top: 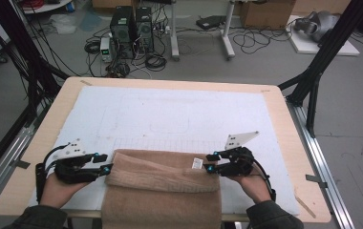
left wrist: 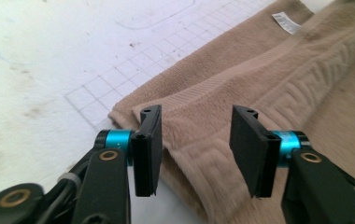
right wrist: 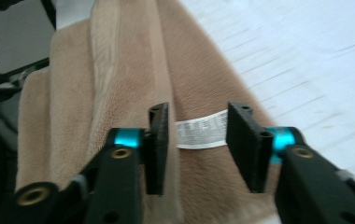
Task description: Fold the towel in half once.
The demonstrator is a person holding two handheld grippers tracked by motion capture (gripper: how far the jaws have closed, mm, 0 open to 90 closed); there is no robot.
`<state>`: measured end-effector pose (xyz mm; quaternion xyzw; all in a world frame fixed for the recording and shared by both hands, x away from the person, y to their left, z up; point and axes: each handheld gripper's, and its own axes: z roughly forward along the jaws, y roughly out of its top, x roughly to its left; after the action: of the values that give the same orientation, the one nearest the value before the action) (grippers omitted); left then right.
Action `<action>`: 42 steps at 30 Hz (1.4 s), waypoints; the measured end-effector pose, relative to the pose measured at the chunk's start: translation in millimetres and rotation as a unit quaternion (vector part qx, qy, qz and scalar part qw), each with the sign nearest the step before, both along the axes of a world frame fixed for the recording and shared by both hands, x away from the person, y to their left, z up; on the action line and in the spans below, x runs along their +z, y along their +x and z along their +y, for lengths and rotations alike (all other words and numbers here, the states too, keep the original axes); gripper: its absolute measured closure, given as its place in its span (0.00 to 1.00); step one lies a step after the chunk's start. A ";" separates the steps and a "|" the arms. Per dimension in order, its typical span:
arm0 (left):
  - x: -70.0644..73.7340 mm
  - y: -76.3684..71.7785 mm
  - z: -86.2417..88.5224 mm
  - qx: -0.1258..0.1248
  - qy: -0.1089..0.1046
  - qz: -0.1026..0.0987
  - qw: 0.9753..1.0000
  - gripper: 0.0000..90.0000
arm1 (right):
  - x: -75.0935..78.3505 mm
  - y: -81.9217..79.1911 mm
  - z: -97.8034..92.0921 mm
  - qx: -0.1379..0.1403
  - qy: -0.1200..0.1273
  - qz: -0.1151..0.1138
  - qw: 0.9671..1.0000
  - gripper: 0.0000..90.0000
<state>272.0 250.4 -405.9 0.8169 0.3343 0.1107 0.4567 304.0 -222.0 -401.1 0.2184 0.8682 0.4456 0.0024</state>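
A tan towel (top: 163,183) lies folded at the table's near edge, its lower part hanging over the front. A white care label (top: 197,163) sits near its right corner. My left gripper (top: 107,163) is at the towel's left corner, open, with the folded edge (left wrist: 199,135) between its jaws. My right gripper (top: 211,162) is at the right corner, open. In the right gripper view the towel (right wrist: 133,70) lies under the jaws and the label (right wrist: 199,130) shows between them.
A white gridded mat (top: 179,119) covers the wooden table (top: 284,114). On the floor beyond stand two computer towers (top: 132,31) with tangled cables. Black frame legs (top: 323,62) rise at both sides, and metal rails run along the table's left and right.
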 end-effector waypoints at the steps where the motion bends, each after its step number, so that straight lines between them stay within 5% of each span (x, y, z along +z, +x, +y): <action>1: -2.4 4.7 -3.8 0.001 0.005 0.001 1.000 0.60 | -3.7 -0.8 3.9 0.003 -0.006 0.001 1.000 0.65; 5: -12.1 25.8 -17.9 0.003 0.026 0.024 0.999 0.62 | -16.4 0.0 12.3 -0.011 -0.053 -0.017 0.998 0.67; 9: -26.2 31.0 -29.7 -0.030 0.059 0.055 0.996 0.74 | -26.5 3.0 15.0 0.002 -0.030 0.015 0.999 0.68; 14: -26.4 24.9 -28.5 -0.039 0.063 0.047 0.996 0.94 | -34.1 -0.3 19.8 0.021 -0.034 0.045 0.998 0.69; 17: -22.7 20.3 -27.5 -0.035 0.062 0.038 0.997 0.97 | -34.4 -1.4 20.4 0.019 -0.036 0.042 0.998 0.71; 23: -11.0 -12.7 -19.5 -0.036 0.057 0.007 0.998 0.98 | -27.0 -14.6 18.6 0.027 -0.028 0.035 0.999 0.71; 28: -5.4 -55.2 -9.6 -0.057 0.044 0.005 0.997 0.97 | -27.6 -40.1 17.5 0.051 -0.024 0.041 0.998 0.71; 32: 7.0 -70.9 -7.0 -0.063 0.035 0.000 0.997 0.86 | -15.5 -53.9 16.7 0.071 0.003 0.024 0.997 0.70; 37: 23.4 -59.9 -9.4 -0.053 0.041 -0.025 0.997 0.74 | 1.0 -38.9 11.5 0.029 -0.026 -0.023 0.999 0.67; 42: 22.5 -28.7 -14.9 -0.027 0.045 -0.043 0.998 0.69 | -6.8 -8.1 2.7 -0.019 -0.064 -0.040 0.997 0.59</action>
<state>243.3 235.5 -383.4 0.8399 0.2868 0.1476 0.4365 295.8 -219.2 -407.9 0.2164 0.8900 0.3969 0.0596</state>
